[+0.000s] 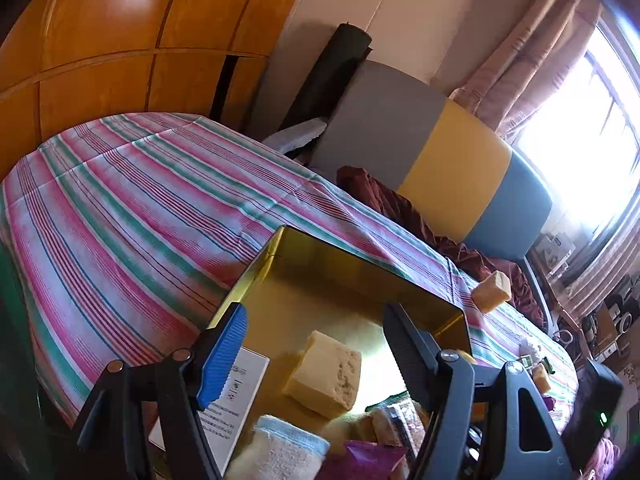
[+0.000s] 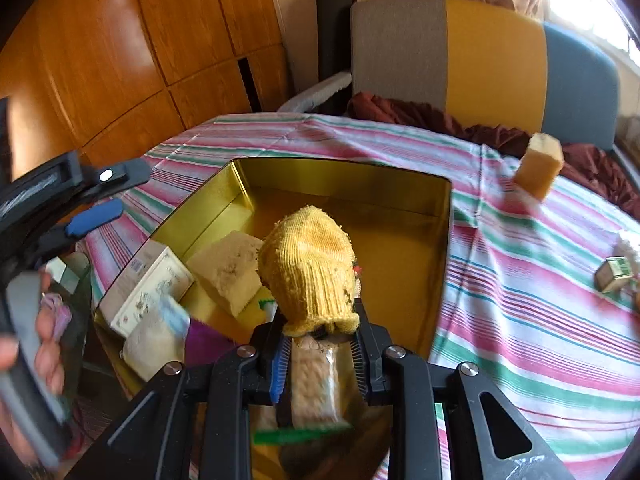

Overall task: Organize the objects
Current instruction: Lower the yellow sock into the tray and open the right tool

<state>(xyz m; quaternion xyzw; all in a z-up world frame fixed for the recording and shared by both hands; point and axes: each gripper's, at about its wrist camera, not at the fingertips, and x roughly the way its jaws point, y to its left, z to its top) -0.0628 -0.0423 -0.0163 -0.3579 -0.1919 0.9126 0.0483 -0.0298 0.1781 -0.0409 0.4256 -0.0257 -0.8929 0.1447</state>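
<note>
Roughly midway, judging by the spread. The gold tin (image 2: 436, 200) on the striped cloth (image 2: 520, 280) already held a pale sponge block (image 2: 230, 270), a white printed box (image 2: 148, 292), a rolled whitish cloth with a blue edge (image 2: 158, 336) and something purple (image 2: 208, 342), all bunched at the near-left end; the far half of the tin floor was bare. Left outside on the cloth: an orange sponge block (image 2: 540, 168) near the far right edge by the dark red fabric (image 2: 440, 120), a small greenish box (image 2: 614, 274) further right, and a white fluffy bit beside it, too blurred to name.

Right gripper (image 2: 320, 356) was clamped narrow on a clear-wrapped packet (image 2: 316, 384), with a yellow knit cloth (image 2: 308, 268) bunched at its forward end, just past the fingertips. The bundle hung over the tin's middle, apparently above the floor rather than resting on it, though contact could not be confirmed. Next drop likely goes there.

Left gripper (image 1: 316, 344) stood wide with nothing between the jaws; the pale sponge block (image 1: 326, 376) lay in the tin below the gap, not gripped. In the right wrist view a person's hand (image 2: 44, 340) held that gripper at the tin's left side.
</note>
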